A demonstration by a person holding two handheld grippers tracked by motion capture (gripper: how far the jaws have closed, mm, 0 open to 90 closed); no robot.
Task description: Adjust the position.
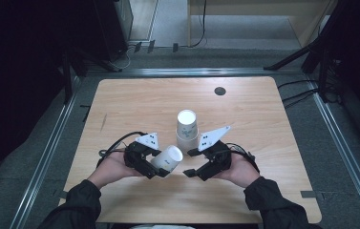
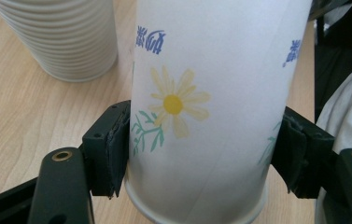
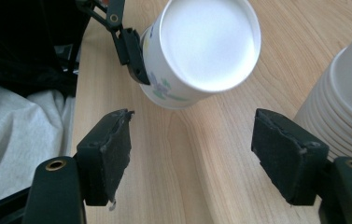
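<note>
While the left gripper [image 1: 154,168] clamps its fingers [image 2: 113,149] on the sides of a daisy-print paper cup [image 1: 168,159], the cup lies tilted over the counter [image 1: 134,102], base toward the right gripper [image 1: 193,162]. Right fingers [image 3: 108,154] are apart, nothing between them. Stack of paper cups [image 1: 187,129] stands upside down just behind.

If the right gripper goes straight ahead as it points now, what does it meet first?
Probably the base of the paper cup held by the left gripper; the right gripper is open and empty, though depth is unclear.
</note>
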